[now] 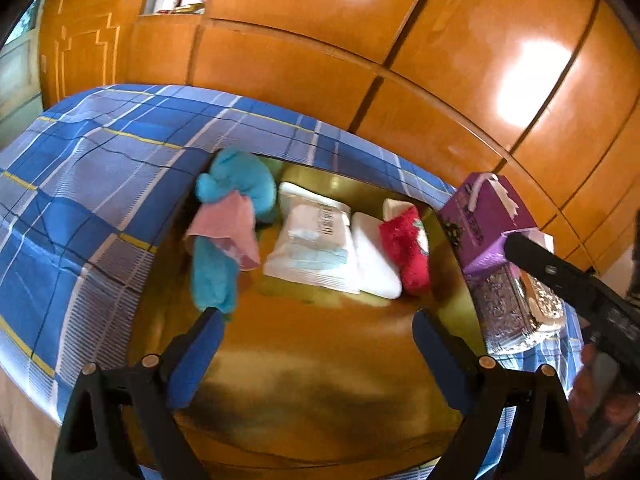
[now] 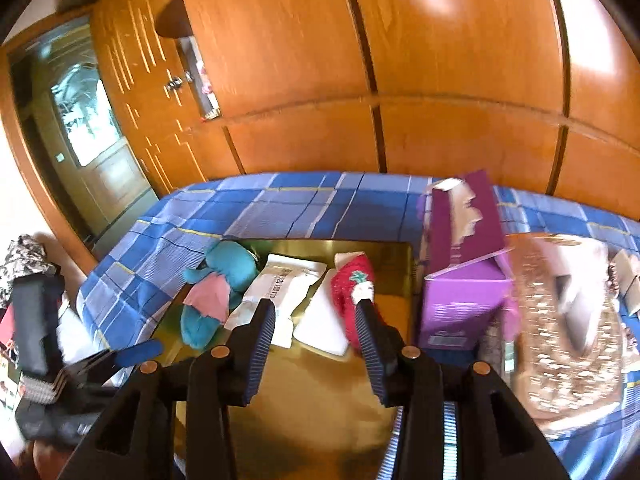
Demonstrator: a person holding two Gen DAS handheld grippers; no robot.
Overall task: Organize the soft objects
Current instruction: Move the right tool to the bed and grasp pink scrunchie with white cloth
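1. Blue-padded and spread wide, our left hand-held gripper (image 1: 316, 330) is hovering empty over the golden tray (image 1: 320, 360).
2. We are holding the right hand-held gripper (image 2: 316, 320) open too, gripping nothing, its fingers framing a white pack (image 2: 280, 292) and a red plush (image 2: 354, 292).
3. Left of these in the tray, a teal plush toy (image 1: 232, 200) is lying with a pink cloth (image 1: 228, 228) draped over it.
4. A purple box (image 2: 464, 280) is standing just right of the tray.
5. The tray is resting on a blue plaid bed (image 1: 80, 168).
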